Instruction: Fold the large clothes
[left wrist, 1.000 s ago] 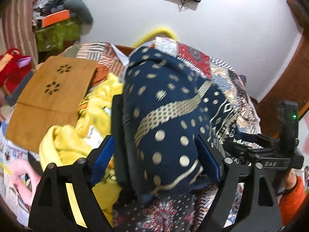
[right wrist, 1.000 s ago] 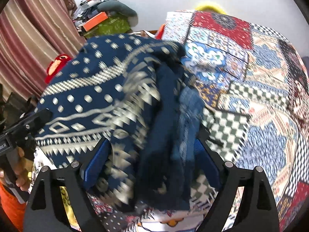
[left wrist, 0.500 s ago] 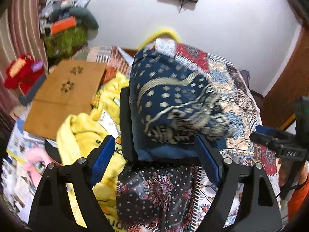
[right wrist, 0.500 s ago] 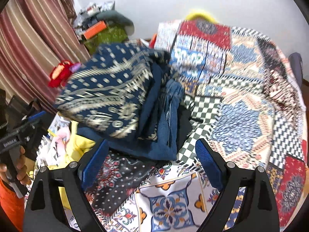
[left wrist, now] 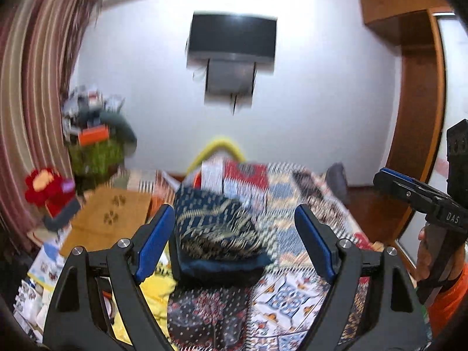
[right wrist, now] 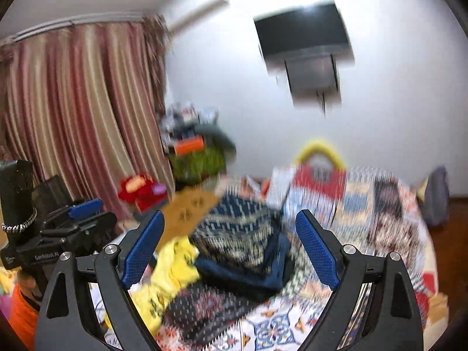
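- Both claws have pulled up and back from the folded blue cloth (left wrist: 216, 228), which a second ago filled the space between their fingers and now sits small, lower down.
- The left claw (left wrist: 234, 239) is wide open and holds nothing; the blue cloth shows through the gap but is well apart from the blue pads.
- The right claw (right wrist: 231, 242) is wide open too, and empty (its pads touch nothing).
- The blue cloth, dark with pale dots and zigzags, lies folded in a thick square on the patchwork bed cover (left wrist: 292, 289).
- It rests on top of a plain dark blue folded piece (right wrist: 257, 272).
- Just beside the blue cloth, on its curtain side, is a crumpled yellow cloth (right wrist: 172, 266).
- Past the yellow cloth lies a flat brown board (left wrist: 108, 219) with paw-like cut-outs.
- A dark flowery cloth (left wrist: 210, 310) lies spread on the bed, on the near side of the blue cloth.
- The blue one looks done, I think, so the yellow cloth is likely next.
- The yellow cloth looks soft, floppy and light, so it will sag and bunch when lifted.
- Best to pinch it at two far-apart edge spots, one per claw, so it hangs open and flat.
- The pictures are blurry, so I cannot find its corners.
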The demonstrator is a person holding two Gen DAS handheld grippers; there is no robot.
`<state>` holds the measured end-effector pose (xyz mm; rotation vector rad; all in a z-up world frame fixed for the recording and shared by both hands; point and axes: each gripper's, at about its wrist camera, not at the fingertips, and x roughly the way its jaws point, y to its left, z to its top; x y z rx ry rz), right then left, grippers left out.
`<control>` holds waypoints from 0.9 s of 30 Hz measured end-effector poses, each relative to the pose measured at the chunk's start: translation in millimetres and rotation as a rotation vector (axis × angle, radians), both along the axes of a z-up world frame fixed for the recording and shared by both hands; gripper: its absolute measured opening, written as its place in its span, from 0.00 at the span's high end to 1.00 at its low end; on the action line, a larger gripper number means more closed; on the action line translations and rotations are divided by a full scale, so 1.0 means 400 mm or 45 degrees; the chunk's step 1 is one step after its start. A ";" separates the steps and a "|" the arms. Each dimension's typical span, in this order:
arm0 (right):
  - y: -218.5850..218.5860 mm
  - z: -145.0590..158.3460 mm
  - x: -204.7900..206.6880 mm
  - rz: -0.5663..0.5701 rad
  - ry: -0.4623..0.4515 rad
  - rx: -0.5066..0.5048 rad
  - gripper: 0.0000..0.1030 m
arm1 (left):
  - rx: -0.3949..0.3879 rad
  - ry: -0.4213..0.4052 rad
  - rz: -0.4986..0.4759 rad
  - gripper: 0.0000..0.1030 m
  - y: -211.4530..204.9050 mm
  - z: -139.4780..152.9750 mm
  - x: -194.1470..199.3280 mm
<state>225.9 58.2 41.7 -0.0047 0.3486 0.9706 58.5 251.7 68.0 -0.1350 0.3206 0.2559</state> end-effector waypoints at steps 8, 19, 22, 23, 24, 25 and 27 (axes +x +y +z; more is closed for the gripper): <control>-0.087 0.047 -0.185 -0.035 -0.231 0.148 0.13 | 0.148 -0.235 0.070 0.19 -0.152 0.049 -0.155; -0.096 0.006 -0.198 -0.107 -0.231 0.151 0.00 | 0.143 -0.268 0.124 0.02 -0.174 0.012 -0.194; -0.100 0.002 -0.190 -0.132 -0.209 0.149 0.00 | 0.133 -0.264 0.134 0.01 -0.175 0.005 -0.196; -0.101 0.002 -0.188 -0.137 -0.204 0.144 0.00 | 0.132 -0.262 0.140 0.01 -0.177 0.003 -0.196; -0.106 -0.002 -0.194 -0.138 -0.202 0.139 0.00 | 0.129 -0.259 0.146 0.01 -0.173 0.001 -0.193; -0.107 -0.005 -0.192 -0.139 -0.199 0.131 0.00 | 0.126 -0.258 0.147 0.01 -0.173 -0.002 -0.194; -0.111 -0.009 -0.195 -0.141 -0.201 0.127 0.00 | 0.116 -0.252 0.149 0.01 -0.173 -0.007 -0.191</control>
